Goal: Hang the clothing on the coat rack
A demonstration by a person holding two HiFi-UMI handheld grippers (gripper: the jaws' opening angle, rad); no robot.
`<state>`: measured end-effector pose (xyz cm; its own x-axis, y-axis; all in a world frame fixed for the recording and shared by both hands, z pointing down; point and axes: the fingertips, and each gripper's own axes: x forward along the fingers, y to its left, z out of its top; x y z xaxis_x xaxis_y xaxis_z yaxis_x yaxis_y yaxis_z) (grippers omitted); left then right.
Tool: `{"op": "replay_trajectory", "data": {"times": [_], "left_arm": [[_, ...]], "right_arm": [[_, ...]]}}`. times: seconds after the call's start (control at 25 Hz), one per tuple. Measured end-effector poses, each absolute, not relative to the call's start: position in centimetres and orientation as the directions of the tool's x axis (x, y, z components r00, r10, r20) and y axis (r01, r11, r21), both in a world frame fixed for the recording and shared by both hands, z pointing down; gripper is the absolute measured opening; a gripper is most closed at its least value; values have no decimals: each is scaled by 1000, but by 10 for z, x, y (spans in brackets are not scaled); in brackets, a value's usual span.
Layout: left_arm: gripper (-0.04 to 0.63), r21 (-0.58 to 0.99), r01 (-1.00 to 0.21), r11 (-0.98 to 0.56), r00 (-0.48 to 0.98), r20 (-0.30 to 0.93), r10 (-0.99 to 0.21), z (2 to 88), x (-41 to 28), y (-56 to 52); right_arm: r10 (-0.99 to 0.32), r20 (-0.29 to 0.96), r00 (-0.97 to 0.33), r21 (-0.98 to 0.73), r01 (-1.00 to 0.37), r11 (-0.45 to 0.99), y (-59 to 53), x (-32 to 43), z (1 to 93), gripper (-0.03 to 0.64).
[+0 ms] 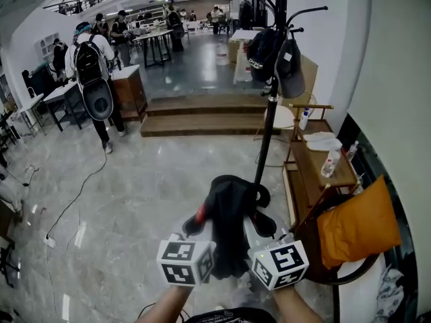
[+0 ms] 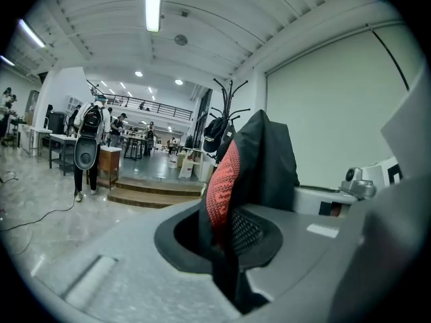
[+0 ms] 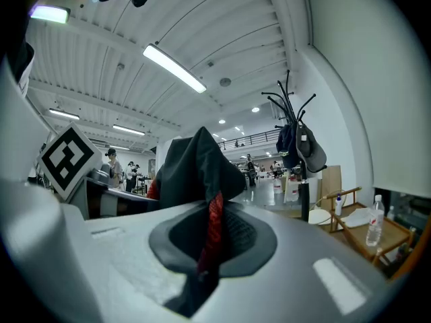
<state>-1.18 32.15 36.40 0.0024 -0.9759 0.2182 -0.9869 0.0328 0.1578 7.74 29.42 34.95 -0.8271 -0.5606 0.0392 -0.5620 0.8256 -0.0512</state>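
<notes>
A black garment with red mesh trim [image 1: 227,221] hangs bunched between my two grippers, low in the head view. My left gripper [image 1: 196,222] is shut on its left edge, where the red trim [image 2: 222,187] shows between the jaws. My right gripper [image 1: 264,225] is shut on the right edge of the same black garment [image 3: 199,173]. The black coat rack [image 1: 272,93] stands just beyond, its pole rising behind the garment; dark caps and a bag [image 1: 277,59] hang from its hooks. The coat rack [image 3: 295,133] appears ahead and to the right in the right gripper view.
A wooden shelf unit [image 1: 316,160] with bottles and cloths stands right of the rack against the white wall. An orange cushion on a chair [image 1: 355,224] is at the near right. A person with a backpack [image 1: 91,73] stands far left; a cable [image 1: 74,200] runs across the floor.
</notes>
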Motion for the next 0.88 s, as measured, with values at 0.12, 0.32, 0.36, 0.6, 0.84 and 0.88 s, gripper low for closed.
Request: {"op": "replay_trajectory", "data": {"times": [0.12,0.32,0.36,0.6,0.84,0.88], "left_arm": [[32,156,-987,35,0,223,-975,364,-13,307],[32,151,-988,38,-3,228,-974,366,-14,277],[32,151,-988,38,-3,228,-974,365,-14,270],[32,157,-987,34,3,231,-973,362,-14,231],[32,147,-989,28,6,225,-974,359,-10,188],[32,146,-989,27,7,225,-974,359,-9,182]], "right_arm": [[-560,41,-828,-54,-561,826,279,77,348,25],[-559,40,-828,-58,-561,826,248,77,347,25],[-560,40,-827,-60,-562,825,241,77,347,25],[-562,32,-827,-66,-563,824,203,77,343,25],[-565,21,-825,-70,-565,822,162,81,341,25],[-566,20,-824,-70,-566,822,155,82,341,25]]}}
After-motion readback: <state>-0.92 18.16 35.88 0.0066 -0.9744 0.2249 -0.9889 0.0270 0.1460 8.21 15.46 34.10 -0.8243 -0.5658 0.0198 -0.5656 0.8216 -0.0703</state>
